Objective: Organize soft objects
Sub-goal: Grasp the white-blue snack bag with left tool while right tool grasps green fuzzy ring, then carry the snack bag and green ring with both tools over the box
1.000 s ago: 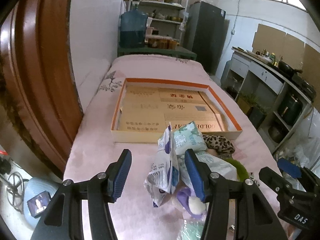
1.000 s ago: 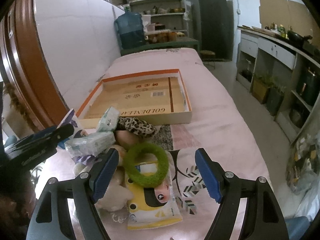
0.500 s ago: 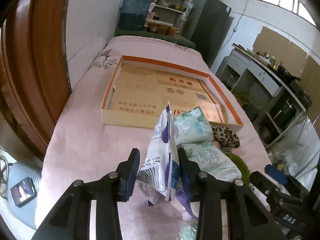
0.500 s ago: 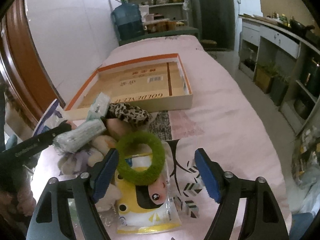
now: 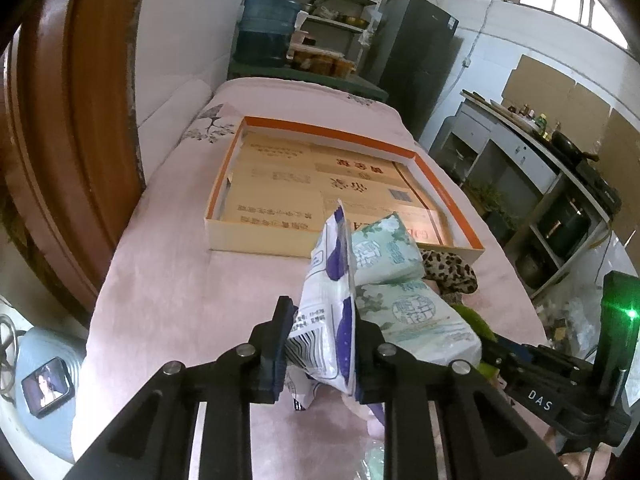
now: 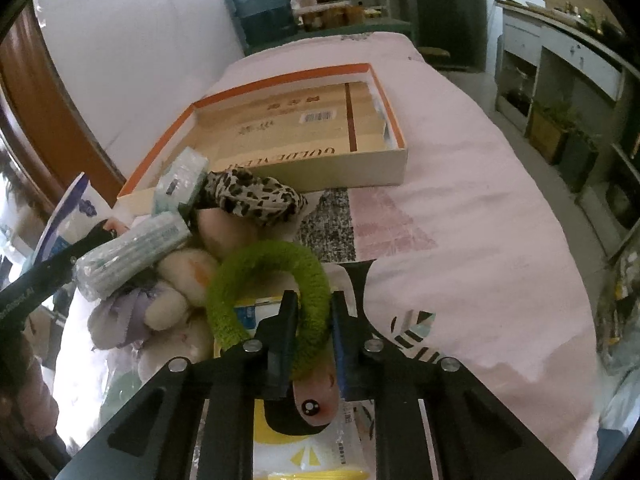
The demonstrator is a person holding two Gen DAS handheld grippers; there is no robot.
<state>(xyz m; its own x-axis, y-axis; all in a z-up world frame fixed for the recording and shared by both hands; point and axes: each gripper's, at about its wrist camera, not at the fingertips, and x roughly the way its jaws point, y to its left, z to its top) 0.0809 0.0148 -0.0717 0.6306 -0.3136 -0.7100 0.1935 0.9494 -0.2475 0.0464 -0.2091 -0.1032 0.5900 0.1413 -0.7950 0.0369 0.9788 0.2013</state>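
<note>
Only the right wrist view shows us the plush toy (image 6: 168,300), lower left. The right gripper (image 6: 312,332) jaws just clamped the green ring (image 6: 272,264) at lower centre; the left gripper (image 5: 320,344) jaws just pinched the white-and-blue packet (image 5: 330,292), lower centre too.

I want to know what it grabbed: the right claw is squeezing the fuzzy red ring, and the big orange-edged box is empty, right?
Nearly. The fuzzy ring pinched by the right claw is green, not red, as the right wrist view shows. The orange-edged cardboard box is empty.
</note>
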